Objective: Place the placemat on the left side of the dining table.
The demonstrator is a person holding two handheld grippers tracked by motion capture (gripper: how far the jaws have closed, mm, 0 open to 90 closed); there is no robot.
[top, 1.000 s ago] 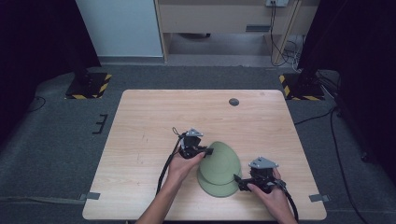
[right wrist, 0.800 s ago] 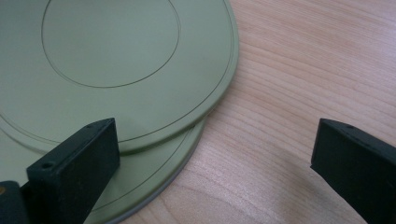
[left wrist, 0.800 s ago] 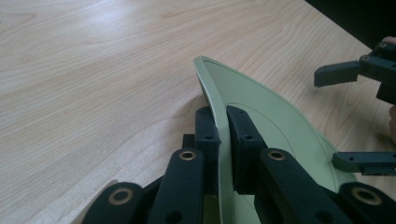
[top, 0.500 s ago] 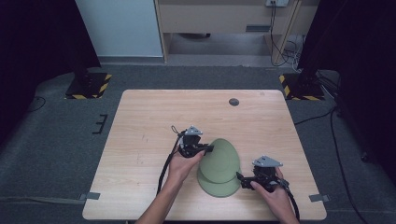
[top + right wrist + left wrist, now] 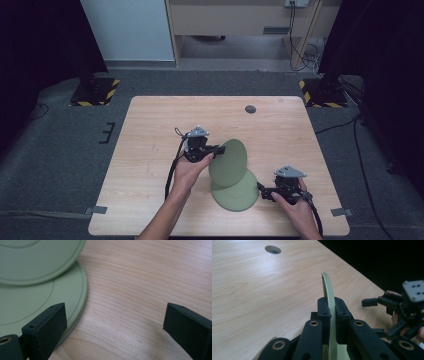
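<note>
Plates are our business: two green ones, and our left gripper pinches the upper plate by its rim, both jaws pressed flat on either face so it stands on edge, tilted up off the lower plate. That edge grip likely lets us peel one from the other. Our left hand reaches in from below, wrist raised. Beyond the plates, our right gripper sits low on the table, jaws spread wide and empty beside the lower plate's rim, perhaps to steady it.
</note>
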